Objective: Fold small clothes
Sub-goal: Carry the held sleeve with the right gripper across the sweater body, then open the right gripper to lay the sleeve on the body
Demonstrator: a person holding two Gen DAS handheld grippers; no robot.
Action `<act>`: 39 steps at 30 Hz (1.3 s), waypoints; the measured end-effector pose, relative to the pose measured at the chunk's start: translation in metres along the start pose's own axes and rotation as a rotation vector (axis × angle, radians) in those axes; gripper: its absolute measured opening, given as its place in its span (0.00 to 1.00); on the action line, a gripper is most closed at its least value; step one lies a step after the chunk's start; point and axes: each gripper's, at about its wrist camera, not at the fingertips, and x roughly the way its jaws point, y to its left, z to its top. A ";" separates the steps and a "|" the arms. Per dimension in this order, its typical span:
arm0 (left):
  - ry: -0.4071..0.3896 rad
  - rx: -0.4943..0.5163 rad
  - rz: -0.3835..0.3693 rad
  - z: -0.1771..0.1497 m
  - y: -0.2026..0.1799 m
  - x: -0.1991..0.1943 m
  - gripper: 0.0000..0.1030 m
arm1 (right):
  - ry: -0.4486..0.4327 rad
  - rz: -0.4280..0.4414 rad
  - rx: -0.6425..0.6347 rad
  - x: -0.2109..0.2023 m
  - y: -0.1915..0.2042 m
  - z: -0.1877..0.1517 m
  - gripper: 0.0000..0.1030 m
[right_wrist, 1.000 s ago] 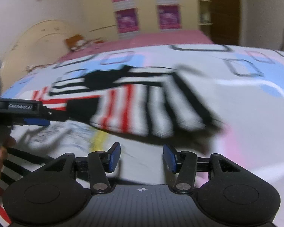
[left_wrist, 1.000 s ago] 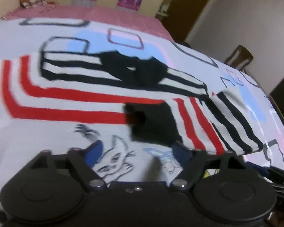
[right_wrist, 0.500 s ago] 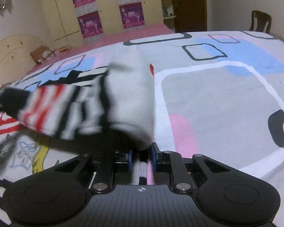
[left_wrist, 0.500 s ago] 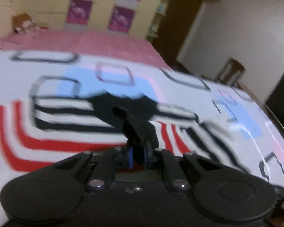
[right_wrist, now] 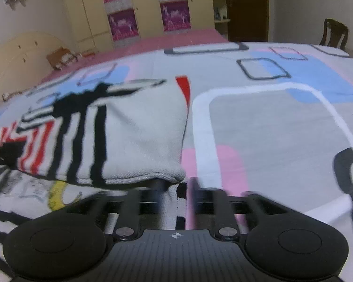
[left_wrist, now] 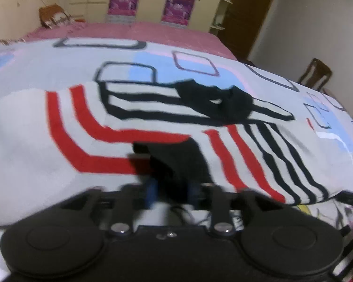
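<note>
A small white top (left_wrist: 153, 108) with red and black stripes and a black collar lies on the bed. One side is folded over the body; its black cuff (left_wrist: 176, 157) lies just in front of my left gripper (left_wrist: 173, 191), whose jaws stand partly apart around the cuff. In the right wrist view the folded white and striped cloth (right_wrist: 134, 129) lies ahead, and my right gripper (right_wrist: 176, 192) has its jaws a little apart with the garment's edge between them. Both views are blurred.
The bed carries a patterned sheet (right_wrist: 282, 129) in grey, pink and blue, with a pink cover (left_wrist: 134, 33) beyond it. A wooden chair (right_wrist: 334, 33) stands at the far right near a dark door. Wardrobes with purple posters (right_wrist: 124, 23) line the back wall.
Both grippers shut on the sleeve and carried it over the body of the top. Now the sleeve lies flat and both sets of jaws have parted a little.
</note>
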 end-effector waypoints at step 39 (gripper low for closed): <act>-0.029 0.117 -0.092 0.035 -0.102 0.062 0.55 | 0.044 0.241 -0.211 0.104 0.047 0.088 0.43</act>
